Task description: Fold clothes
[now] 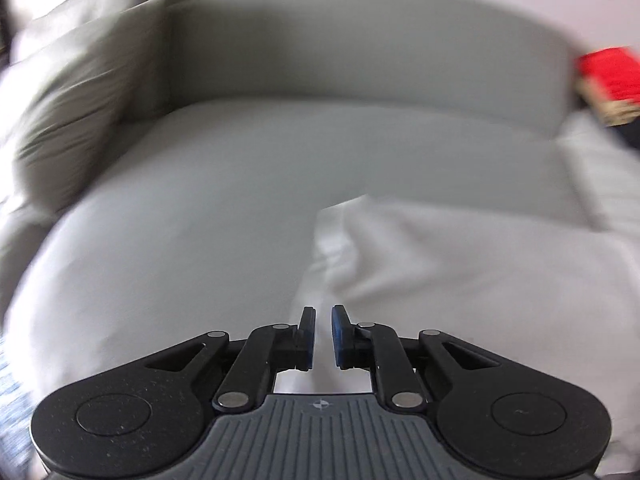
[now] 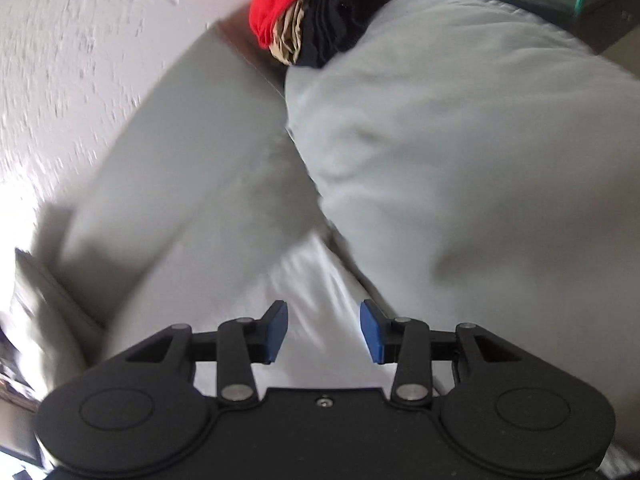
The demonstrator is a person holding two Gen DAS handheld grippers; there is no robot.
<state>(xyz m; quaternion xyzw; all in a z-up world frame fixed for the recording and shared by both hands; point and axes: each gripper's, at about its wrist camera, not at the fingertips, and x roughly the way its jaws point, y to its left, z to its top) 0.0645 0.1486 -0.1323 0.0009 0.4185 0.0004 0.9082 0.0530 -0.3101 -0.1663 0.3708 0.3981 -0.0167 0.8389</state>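
Note:
A white garment (image 1: 440, 264) lies crumpled on the grey sofa seat (image 1: 180, 220), right of centre in the left wrist view. One raised fold of it runs straight into my left gripper (image 1: 323, 320), whose pads stand only a narrow slit apart with the white cloth pinched between them. In the right wrist view the same white garment (image 2: 308, 280) lies below my right gripper (image 2: 324, 320). That gripper is open, its blue pads wide apart and pressing on nothing.
A pile of red, tan and black clothes (image 2: 320, 12) sits at the sofa's back corner, its red piece (image 1: 608, 76) at the far right. A grey cushion (image 1: 72, 112) leans at left and a large cushion (image 2: 460, 140) bulges at right. A textured wall (image 2: 80, 40) stands behind.

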